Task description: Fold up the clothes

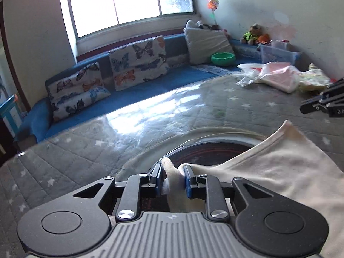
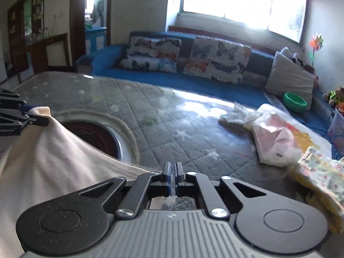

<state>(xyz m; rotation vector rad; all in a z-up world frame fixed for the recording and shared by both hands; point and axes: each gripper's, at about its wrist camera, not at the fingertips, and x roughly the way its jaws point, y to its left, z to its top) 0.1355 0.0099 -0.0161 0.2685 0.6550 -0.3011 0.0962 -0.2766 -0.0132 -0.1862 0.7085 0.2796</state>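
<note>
Grey quilted table (image 2: 182, 116) under clear plastic. Left gripper (image 1: 173, 173) clamped on cream garment (image 1: 279, 172) edge, cloth lifted and draping to its right. Right gripper (image 2: 172, 167) fingers pressed together, garment just left of it.

Grey quilted table (image 2: 176, 129): cream garment (image 2: 53, 157), plastic bags (image 2: 273, 137), floral cloth (image 2: 322, 176).
</note>
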